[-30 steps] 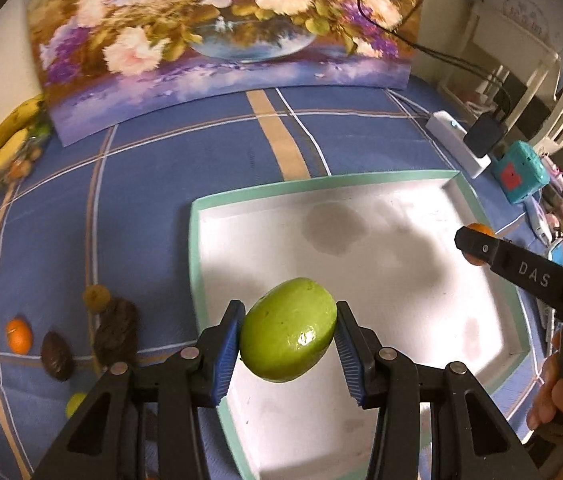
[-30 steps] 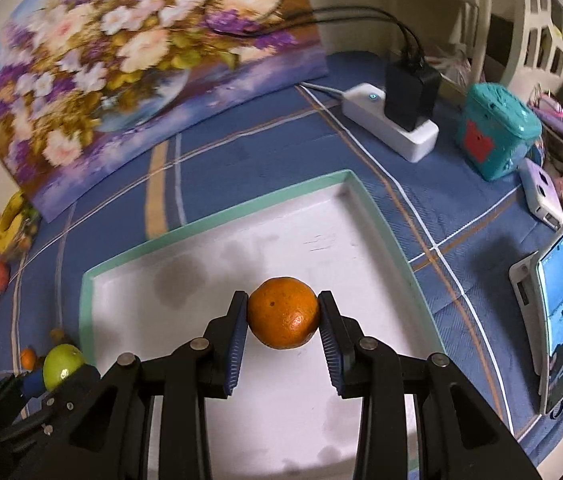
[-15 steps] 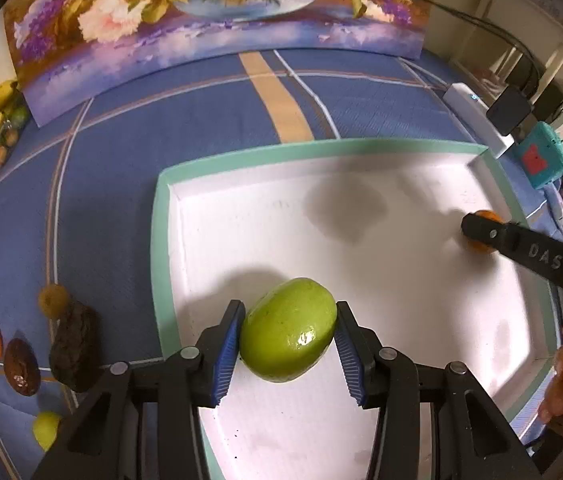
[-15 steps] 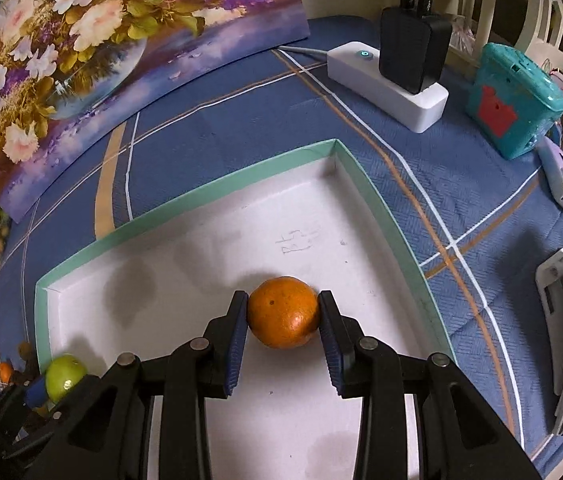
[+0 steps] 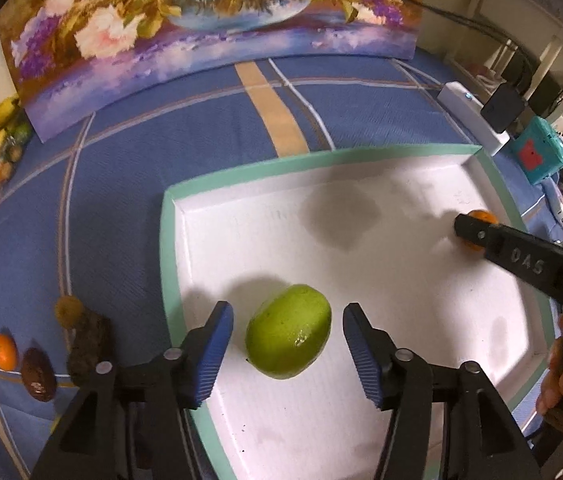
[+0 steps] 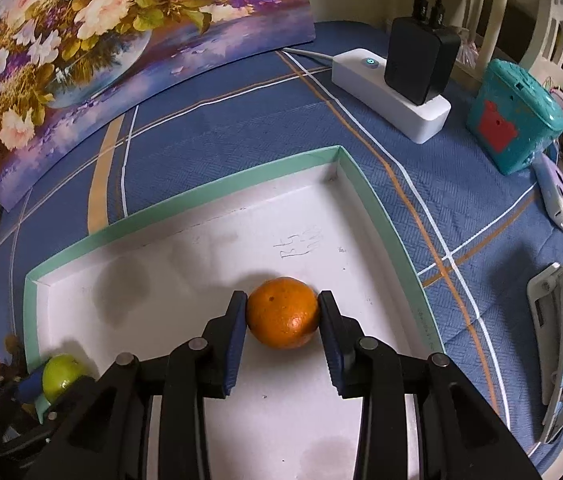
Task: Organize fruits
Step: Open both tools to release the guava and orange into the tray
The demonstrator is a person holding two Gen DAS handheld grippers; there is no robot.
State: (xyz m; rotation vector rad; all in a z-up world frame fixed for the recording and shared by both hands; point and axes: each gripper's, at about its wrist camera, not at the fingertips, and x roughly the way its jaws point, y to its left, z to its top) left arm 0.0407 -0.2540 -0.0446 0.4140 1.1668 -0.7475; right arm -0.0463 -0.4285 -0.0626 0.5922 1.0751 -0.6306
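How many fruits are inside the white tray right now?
2. A green fruit lies near the tray's left edge between the open left tongs; an orange sits toward the right side, gripped by the right tongs.

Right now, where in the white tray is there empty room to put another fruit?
The white tray with the green rim is mostly bare: the whole middle and far side, between the green round fruit near its left wall and the orange round fruit near its right wall. It's crowded outside, left of the tray, where small fruits cluster.
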